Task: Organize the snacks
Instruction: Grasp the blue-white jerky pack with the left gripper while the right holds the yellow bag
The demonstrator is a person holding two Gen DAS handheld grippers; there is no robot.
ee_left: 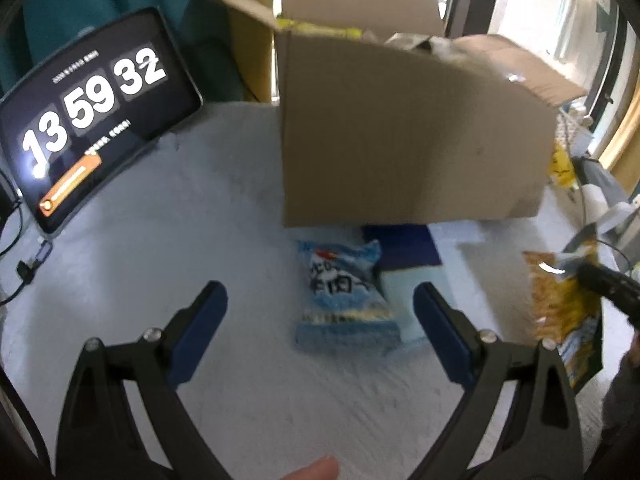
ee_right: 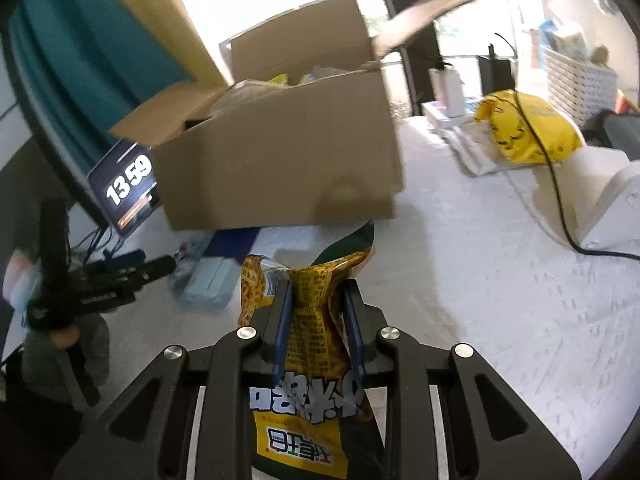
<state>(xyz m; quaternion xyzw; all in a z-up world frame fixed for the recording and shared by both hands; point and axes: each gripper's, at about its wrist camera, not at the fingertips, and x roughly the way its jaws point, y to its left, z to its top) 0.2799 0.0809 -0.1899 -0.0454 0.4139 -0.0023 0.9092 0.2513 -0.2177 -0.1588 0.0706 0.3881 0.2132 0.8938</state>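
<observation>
An open cardboard box point(ee_left: 408, 128) with snack packets inside stands on the white table; it also shows in the right wrist view point(ee_right: 280, 160). A light blue snack bag point(ee_left: 344, 300) lies flat in front of the box, between the tips of my left gripper point(ee_left: 320, 308), which is open and empty just above the table. My right gripper point(ee_right: 318, 300) is shut on a yellow snack bag point(ee_right: 312, 304) and holds it above the table, short of the box. That yellow snack bag also shows at the right in the left wrist view point(ee_left: 560, 308).
A tablet showing a clock point(ee_left: 88, 116) leans at the left of the table. A dark blue flat item point(ee_left: 404, 248) and a pale blue pack point(ee_right: 210, 280) lie by the box front. A yellow bag point(ee_right: 528, 128), a black cable point(ee_right: 552, 184) and a white device point(ee_right: 600, 200) sit at the right.
</observation>
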